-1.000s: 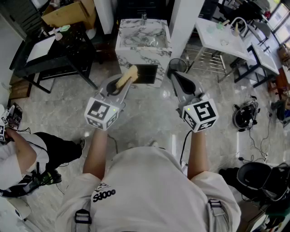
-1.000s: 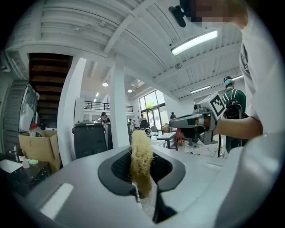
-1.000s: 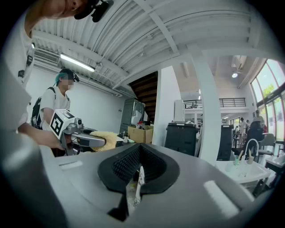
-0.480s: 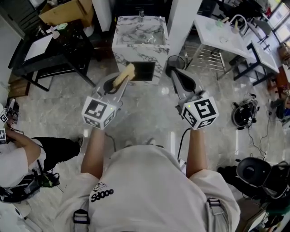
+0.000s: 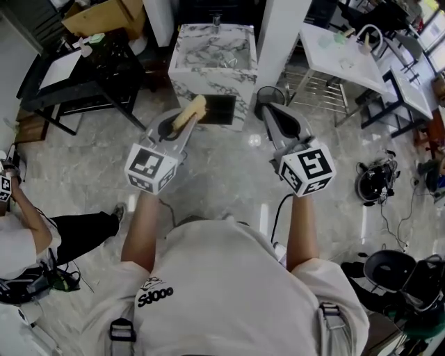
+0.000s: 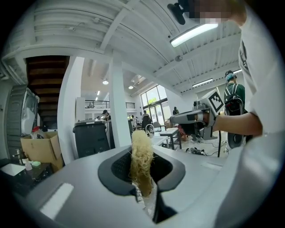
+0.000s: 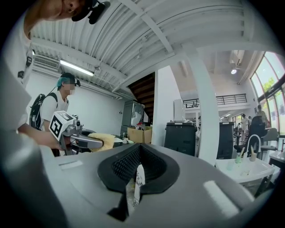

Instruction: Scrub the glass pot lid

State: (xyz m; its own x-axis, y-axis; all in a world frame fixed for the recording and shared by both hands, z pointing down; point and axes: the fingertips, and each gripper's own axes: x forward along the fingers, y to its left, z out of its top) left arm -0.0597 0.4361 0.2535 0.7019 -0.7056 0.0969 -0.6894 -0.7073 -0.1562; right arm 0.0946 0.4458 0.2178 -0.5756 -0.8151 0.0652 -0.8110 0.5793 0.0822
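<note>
The yellow fibrous scrubber (image 6: 141,162) stands upright between the jaws of the left claw (image 5: 177,128), which are clamped on its lower part; its frayed top rises clear of the dark jaw pads; from the head view it juts out past the claw's tips, slanting towards the marble sink unit (image 5: 212,55) ahead; where the glass pot lid lies I cannot tell from any view; the right claw (image 7: 137,176) is held level with the left and well apart from the scrubber, its jaws drawn together with only a thin pale printed strip showing at the seam; both claws hang in the air above the grey marbled floor (image 5: 229,167), the person's bare forearms reaching forward from a white shirt; a black surface (image 5: 76,76) with a white sheet stands to the left of the sink unit, a cardboard box (image 5: 104,17) behind it; a white surface (image 5: 348,62) stands to the right; another person (image 5: 28,236) sits at the left edge of the head view.
</note>
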